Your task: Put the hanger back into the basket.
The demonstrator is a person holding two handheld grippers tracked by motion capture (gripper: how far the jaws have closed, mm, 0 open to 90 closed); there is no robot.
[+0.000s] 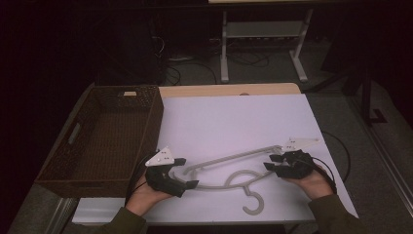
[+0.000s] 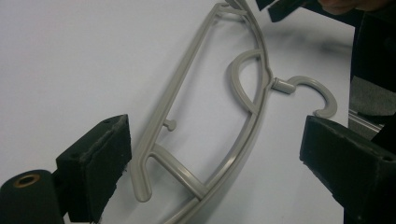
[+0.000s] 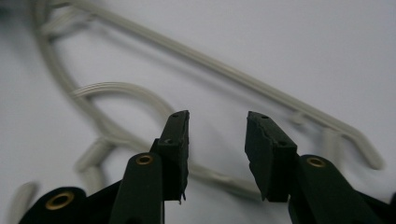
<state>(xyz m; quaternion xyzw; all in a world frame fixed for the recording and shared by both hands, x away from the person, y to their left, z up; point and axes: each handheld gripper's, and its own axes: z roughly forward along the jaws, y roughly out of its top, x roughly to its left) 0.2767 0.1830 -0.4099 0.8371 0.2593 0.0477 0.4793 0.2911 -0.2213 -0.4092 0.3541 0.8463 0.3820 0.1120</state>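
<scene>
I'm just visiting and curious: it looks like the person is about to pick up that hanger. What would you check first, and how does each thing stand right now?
1. Hanger lies flat on the white table: ok.
2. Left gripper open, jaws set either side of the hanger's end: ok.
3. Right gripper open, jaws above the hanger's curved bar: ok.
4. Either gripper already touching the hanger: cannot tell.
5. Wicker basket beside the left gripper has room inside, should the hanger go there: ok.
6. Cables trailing from the grippers clear of the hanger's hook: ok.
</scene>
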